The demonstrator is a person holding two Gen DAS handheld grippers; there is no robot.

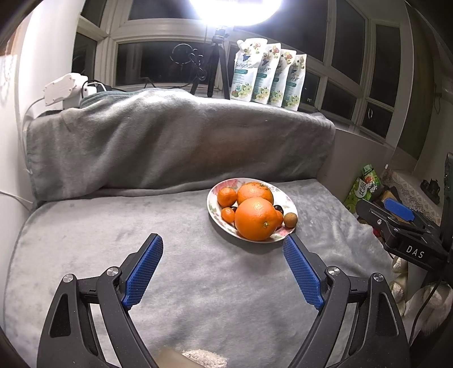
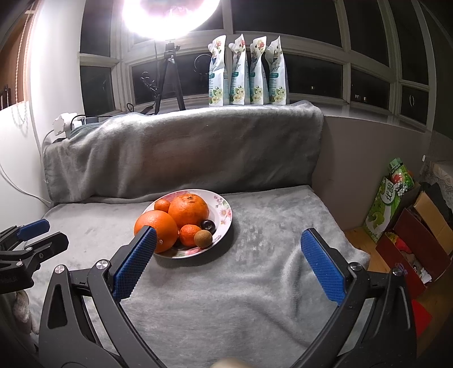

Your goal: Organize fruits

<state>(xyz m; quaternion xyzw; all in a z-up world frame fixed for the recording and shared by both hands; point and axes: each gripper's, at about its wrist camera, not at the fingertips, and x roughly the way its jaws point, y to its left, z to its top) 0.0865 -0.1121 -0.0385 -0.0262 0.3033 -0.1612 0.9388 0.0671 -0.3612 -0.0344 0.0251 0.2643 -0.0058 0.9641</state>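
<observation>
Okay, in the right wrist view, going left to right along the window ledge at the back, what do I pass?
White power adapter → black tripod under the ring light → row of four refill pouches.

ring light [image 2: 170, 17]: blown-out glare | windows [image 2: 311, 17]: dark | edges: fisheye-warped, vignetted
</observation>
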